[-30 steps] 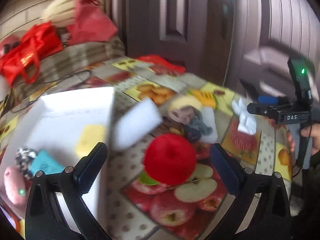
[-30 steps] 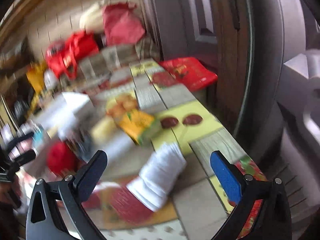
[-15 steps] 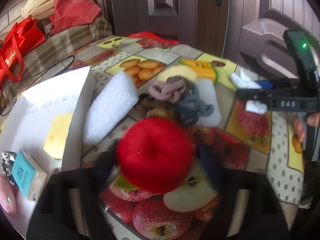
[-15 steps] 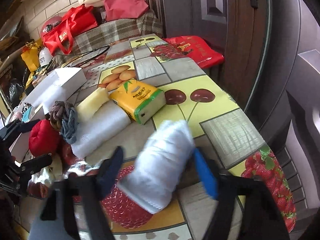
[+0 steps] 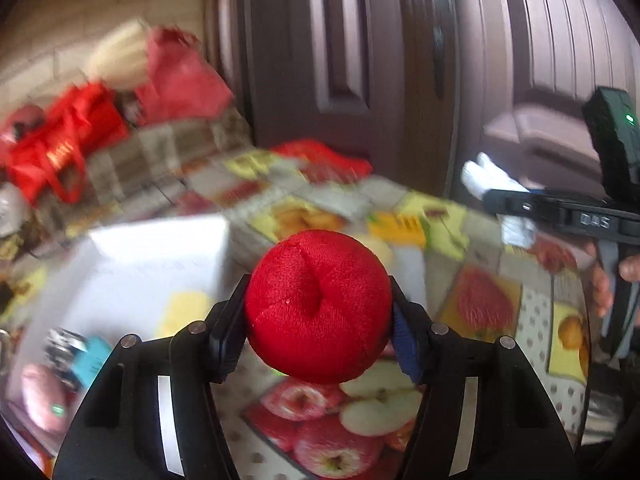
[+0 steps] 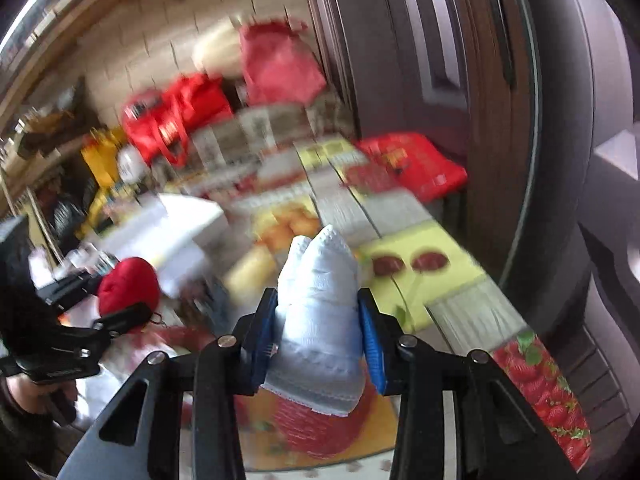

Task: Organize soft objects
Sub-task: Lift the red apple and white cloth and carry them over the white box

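Note:
My left gripper (image 5: 318, 332) is shut on a red plush ball (image 5: 318, 306) and holds it above the fruit-print tablecloth, beside the open white box (image 5: 160, 248). My right gripper (image 6: 318, 336) is shut on a folded white sock (image 6: 320, 320) and holds it above the table. In the left wrist view the right gripper (image 5: 560, 212) shows at the right with the white sock (image 5: 486, 178) in it. In the right wrist view the left gripper (image 6: 80, 320) shows at the left with the red ball (image 6: 128, 286).
The white box holds a yellow sponge (image 5: 182, 312), a blue pack (image 5: 90, 358) and a pink item (image 5: 38, 392). A yellow pack (image 5: 396, 226) lies on the table. Red bags (image 5: 60, 144) sit on a checked seat behind. A dark door (image 5: 340, 60) stands beyond the table.
Both grippers went from open to shut: the left closed on the red ball, the right on the white sock. Both objects are now lifted off the table.

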A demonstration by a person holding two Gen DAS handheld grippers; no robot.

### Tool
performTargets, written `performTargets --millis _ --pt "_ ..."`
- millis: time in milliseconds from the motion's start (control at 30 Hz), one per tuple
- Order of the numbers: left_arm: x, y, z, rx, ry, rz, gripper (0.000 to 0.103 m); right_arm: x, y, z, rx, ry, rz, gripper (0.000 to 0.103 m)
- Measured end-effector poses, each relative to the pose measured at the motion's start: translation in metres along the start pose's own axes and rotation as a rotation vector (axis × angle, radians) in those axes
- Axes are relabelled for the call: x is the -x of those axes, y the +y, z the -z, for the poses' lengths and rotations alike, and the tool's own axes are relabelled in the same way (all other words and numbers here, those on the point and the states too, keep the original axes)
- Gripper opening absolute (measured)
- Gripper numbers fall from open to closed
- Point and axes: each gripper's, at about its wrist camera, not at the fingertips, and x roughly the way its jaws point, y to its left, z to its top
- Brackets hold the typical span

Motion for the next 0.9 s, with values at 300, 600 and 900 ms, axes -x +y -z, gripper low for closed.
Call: performTargets --millis 300,600,900 --pt "0.091 0.07 -0.067 0.108 -0.246 -0.26 0.062 0.058 0.045 -0.058 0.003 -0.319 -0.133 0.039" --pt "0.152 0.148 -0.065 0.268 -0.326 -0.42 0.062 0.103 0.104 -0.113 -0.007 -0.584 -0.336 0.039" --pt "0.135 0.161 -0.054 0.286 -0.266 -0.458 0.062 0.105 0.154 -0.114 0.031 -0.645 -0.464 0.039"
